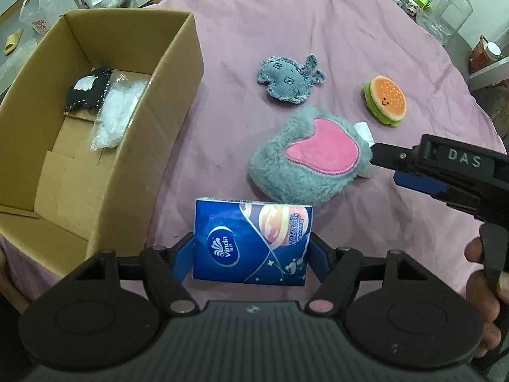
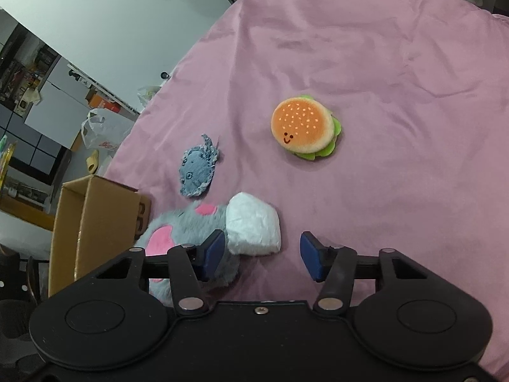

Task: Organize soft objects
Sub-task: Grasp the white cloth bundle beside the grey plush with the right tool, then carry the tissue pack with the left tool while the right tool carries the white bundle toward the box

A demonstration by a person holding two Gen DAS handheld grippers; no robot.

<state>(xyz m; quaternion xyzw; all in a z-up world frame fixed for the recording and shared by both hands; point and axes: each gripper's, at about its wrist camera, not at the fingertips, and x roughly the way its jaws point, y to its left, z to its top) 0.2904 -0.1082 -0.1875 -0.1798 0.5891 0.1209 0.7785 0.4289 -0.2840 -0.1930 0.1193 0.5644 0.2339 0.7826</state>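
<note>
**Soft things on a pink cloth, a tissue pack pinched**

On the pink cloth (image 1: 318,31): a cardboard box (image 1: 105,165) at the left, open at the top, with a dark pouch (image 1: 87,90) and a clear plastic bag (image 1: 119,108) lying inside on the bottom. Beside the box, toward the middle: a small flat denim toy (image 1: 288,79), a burger toy (image 2: 302,129) well apart from it, and a big grey plush with pink patches (image 1: 305,159) nearer to the cameras. Just against the plush, touching it: a white crumpled wad (image 2: 253,229). Around the table edge, out of the way: a white plastic bag (image 1: 41,8), a clear jar (image 1: 445,9), some small bottles too blurred to tell.

Left gripper (image 1: 249,251): pinching a blue tissue pack (image 1: 251,242) between the two blue pads, one pad on each short side, the pack lifted off the cloth and just beside the near corner of the box. Nothing between the pack and the box opening.

Right gripper (image 2: 261,254): spread, low above the cloth, pointing down at the white wad. Left pad beside the wad's edge and over the grey plush, contact not clear; right pad apart from the wad, with bare cloth between. Nothing gripped.
</note>
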